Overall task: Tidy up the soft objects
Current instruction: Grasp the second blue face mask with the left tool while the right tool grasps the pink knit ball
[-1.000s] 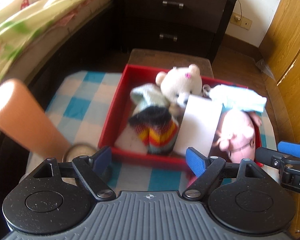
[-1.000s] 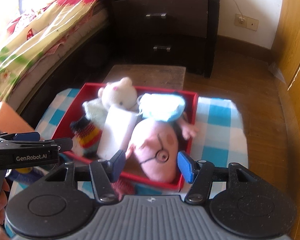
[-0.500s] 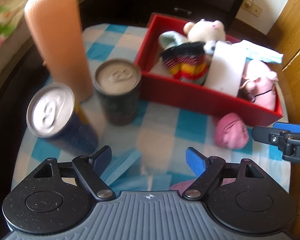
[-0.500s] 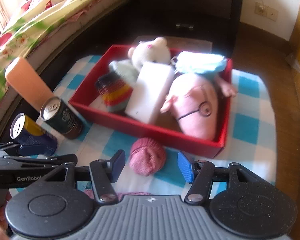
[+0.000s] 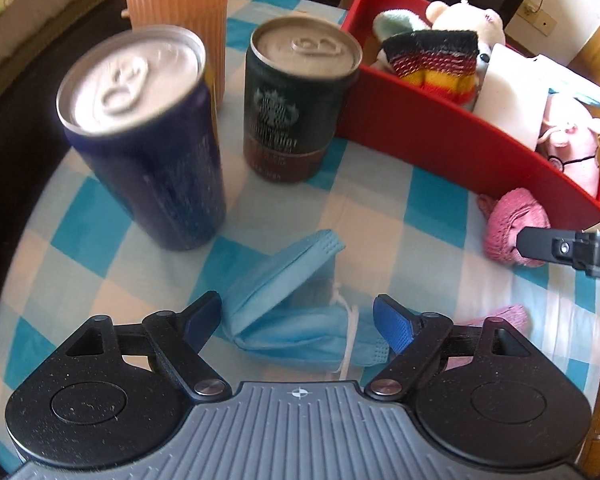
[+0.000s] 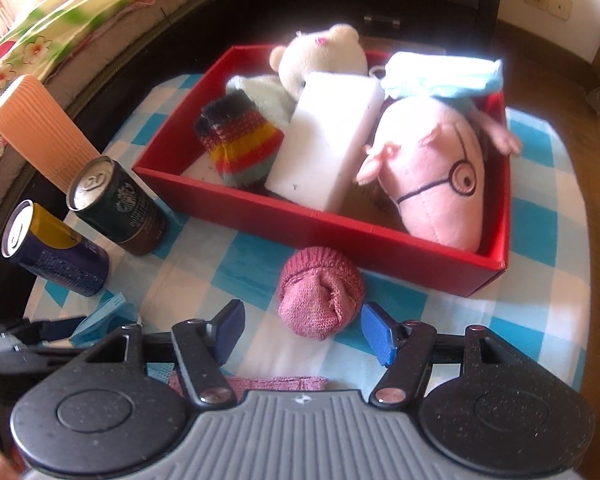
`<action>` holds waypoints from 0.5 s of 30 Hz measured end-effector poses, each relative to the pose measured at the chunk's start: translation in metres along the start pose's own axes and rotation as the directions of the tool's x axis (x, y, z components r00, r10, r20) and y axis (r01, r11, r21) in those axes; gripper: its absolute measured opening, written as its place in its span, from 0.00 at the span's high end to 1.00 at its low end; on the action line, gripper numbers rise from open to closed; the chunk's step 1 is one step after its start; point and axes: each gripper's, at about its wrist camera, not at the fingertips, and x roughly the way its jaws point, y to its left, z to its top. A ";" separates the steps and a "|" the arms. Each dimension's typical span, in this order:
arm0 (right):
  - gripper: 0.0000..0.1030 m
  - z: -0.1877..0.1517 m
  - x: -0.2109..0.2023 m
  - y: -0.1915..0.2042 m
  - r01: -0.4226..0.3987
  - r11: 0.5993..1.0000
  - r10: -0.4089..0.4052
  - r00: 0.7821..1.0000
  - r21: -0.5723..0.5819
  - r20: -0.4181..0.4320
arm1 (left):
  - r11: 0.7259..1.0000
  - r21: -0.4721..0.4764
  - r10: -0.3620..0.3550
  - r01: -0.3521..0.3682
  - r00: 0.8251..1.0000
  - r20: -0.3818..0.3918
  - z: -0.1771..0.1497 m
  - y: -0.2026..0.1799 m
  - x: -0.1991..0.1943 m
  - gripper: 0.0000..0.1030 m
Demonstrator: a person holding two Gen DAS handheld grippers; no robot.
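Note:
A red box on the checked cloth holds a white bear, a striped sock, a white foam block, a pink pig plush and a blue mask. A folded blue face mask lies on the cloth between the fingers of my open left gripper. A rolled pink sock lies in front of the box, just ahead of my open right gripper. Another pink knit piece lies under the right gripper.
A dark blue can, a dark green can and an orange ribbed cylinder stand left of the box. A bed lies at left, a wooden floor at right.
Both grippers have drawn back and dropped low over the cloth. The left now straddles the blue mask; the right has come close behind the pink sock. Both stay open.

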 end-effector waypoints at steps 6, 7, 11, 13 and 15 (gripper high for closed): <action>0.59 0.004 0.017 0.000 -0.001 0.999 0.001 1.000 0.035 -0.013 | 1.000 -0.016 -0.002 0.003 0.999 0.040 -0.004 0.001 0.001 0.17; 0.59 0.005 0.020 0.000 0.002 0.999 -0.001 1.000 0.038 -0.014 | 1.000 -0.014 0.011 -0.010 0.999 0.048 -0.005 0.001 0.002 0.17; 0.58 0.008 0.029 -0.001 0.014 0.999 -0.013 1.000 0.044 -0.016 | 0.998 -0.001 0.058 -0.058 0.996 0.070 -0.008 0.001 0.003 0.18; 0.58 0.009 0.032 -0.002 0.018 0.999 -0.017 1.000 0.047 -0.018 | 0.997 0.001 0.072 -0.072 0.995 0.075 -0.009 0.000 0.003 0.26; 0.58 0.010 0.036 -0.003 0.024 0.999 -0.023 1.000 0.048 -0.017 | 0.994 0.015 0.108 -0.110 0.990 0.092 -0.014 -0.004 0.002 0.33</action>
